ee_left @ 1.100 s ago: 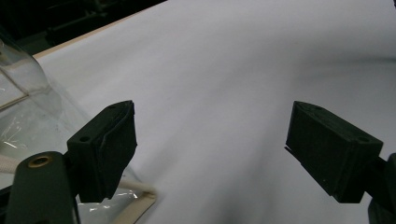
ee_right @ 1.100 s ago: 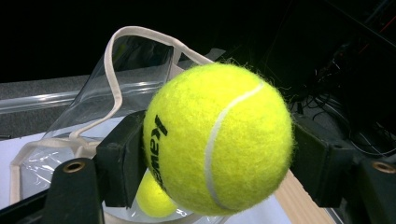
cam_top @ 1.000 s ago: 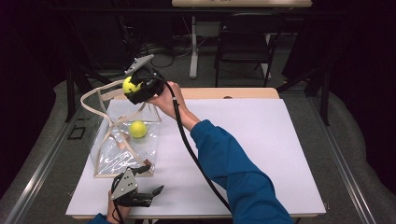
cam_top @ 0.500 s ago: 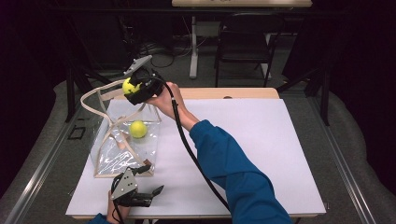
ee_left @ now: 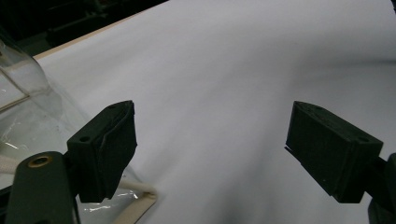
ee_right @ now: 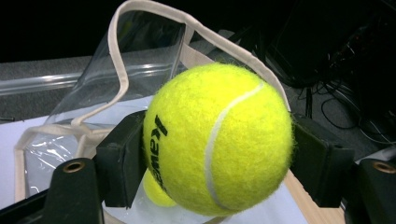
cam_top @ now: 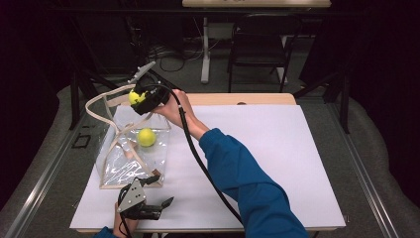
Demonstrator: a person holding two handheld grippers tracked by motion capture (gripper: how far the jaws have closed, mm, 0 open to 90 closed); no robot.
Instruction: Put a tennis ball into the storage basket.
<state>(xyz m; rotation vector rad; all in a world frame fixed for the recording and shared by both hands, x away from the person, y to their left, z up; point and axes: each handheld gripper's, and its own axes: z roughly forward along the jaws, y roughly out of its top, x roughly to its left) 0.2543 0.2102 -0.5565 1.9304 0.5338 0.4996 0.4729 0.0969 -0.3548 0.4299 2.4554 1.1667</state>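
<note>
My right gripper (cam_top: 138, 99) is shut on a yellow tennis ball (cam_top: 132, 95), held above the far end of a clear plastic bag (cam_top: 126, 161) with beige trim and straps. In the right gripper view the ball (ee_right: 219, 140) sits squeezed between both black pads of the right gripper (ee_right: 219, 161), and the bag's open mouth (ee_right: 140, 51) lies just beyond it. A second tennis ball (cam_top: 146, 137) rests inside the bag, and it peeks out below the held one (ee_right: 156, 191). Near the table's front edge my left gripper (cam_top: 162, 208) stands open and holds nothing (ee_left: 212, 149), beside the bag's near corner (ee_left: 28, 116).
The bag lies on a white table top (cam_top: 277, 153) toward its left side. The right gripper's black cable (cam_top: 198, 158) trails across the table along a blue sleeve (cam_top: 247, 183). A dark chair (cam_top: 260, 49) and desk legs stand beyond the table's far edge.
</note>
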